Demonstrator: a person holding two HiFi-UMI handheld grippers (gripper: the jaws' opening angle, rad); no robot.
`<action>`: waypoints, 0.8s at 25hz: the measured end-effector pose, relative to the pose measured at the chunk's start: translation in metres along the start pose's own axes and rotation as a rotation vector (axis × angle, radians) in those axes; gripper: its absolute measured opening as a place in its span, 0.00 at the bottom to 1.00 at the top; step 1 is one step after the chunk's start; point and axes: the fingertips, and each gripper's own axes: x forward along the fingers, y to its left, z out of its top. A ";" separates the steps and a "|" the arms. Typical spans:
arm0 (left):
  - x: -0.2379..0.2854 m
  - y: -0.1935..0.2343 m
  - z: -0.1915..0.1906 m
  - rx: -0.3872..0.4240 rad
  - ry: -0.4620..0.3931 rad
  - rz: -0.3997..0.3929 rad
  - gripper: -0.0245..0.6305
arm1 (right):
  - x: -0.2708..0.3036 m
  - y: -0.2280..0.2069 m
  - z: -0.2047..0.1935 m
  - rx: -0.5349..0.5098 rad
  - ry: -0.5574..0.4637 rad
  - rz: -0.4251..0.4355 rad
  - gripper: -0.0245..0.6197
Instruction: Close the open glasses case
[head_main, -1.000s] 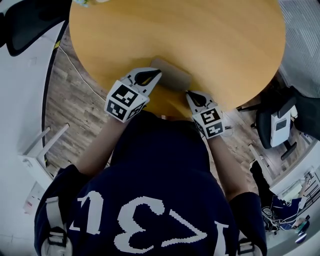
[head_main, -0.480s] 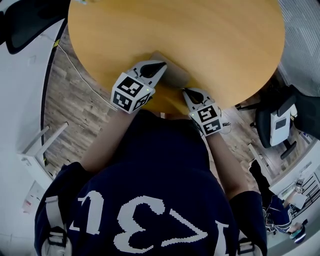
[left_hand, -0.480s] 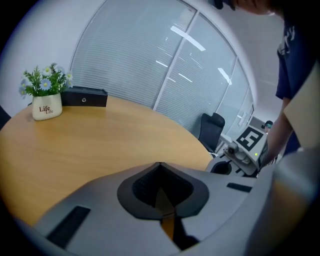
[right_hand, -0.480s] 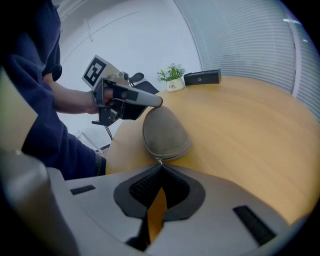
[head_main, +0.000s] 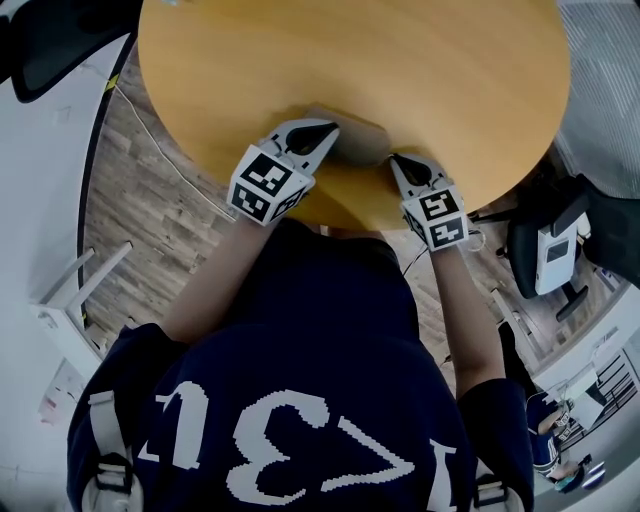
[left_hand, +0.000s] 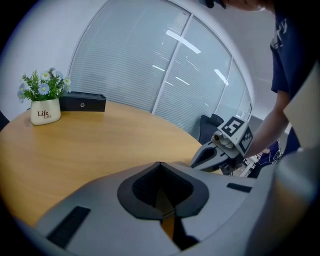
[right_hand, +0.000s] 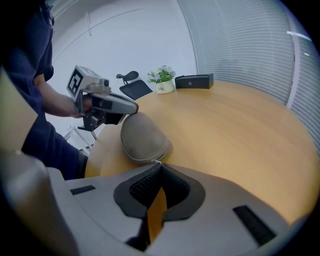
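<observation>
The taupe glasses case (right_hand: 143, 136) lies near the front edge of the round wooden table (head_main: 420, 70), its lid down on its base; in the head view the case (head_main: 358, 142) sits between both grippers. My left gripper (head_main: 322, 132) is shut, and its tips (right_hand: 133, 108) rest on the case's far end. The right gripper (right_hand: 160, 164) is shut too, its tips at the case's near rim beside a small pale tab. Whether that tab is pinched I cannot tell. In the left gripper view the case is hidden under my left gripper (left_hand: 160, 164), and the right gripper (left_hand: 196, 161) shows beyond.
A white flower pot (left_hand: 45, 111) and a black box (left_hand: 82, 102) stand at the table's far side. The table's front edge runs just behind both grippers. An office chair (head_main: 555, 245) stands on the floor to the right, with a blind-covered glass wall (left_hand: 150, 60) beyond.
The right gripper has slid to the right and further onto the table along the case's near side. The left gripper edged closer onto the case. The case's outline looks lower and rounder.
</observation>
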 end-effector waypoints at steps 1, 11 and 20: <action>0.000 0.000 0.000 0.001 -0.002 -0.003 0.06 | 0.001 -0.007 0.002 -0.003 0.003 -0.005 0.07; 0.001 0.001 0.001 -0.008 -0.012 -0.014 0.06 | 0.030 -0.032 0.037 -0.386 0.133 0.189 0.07; -0.012 0.007 0.013 -0.049 -0.084 -0.043 0.06 | 0.015 -0.047 0.047 -0.174 0.045 0.087 0.19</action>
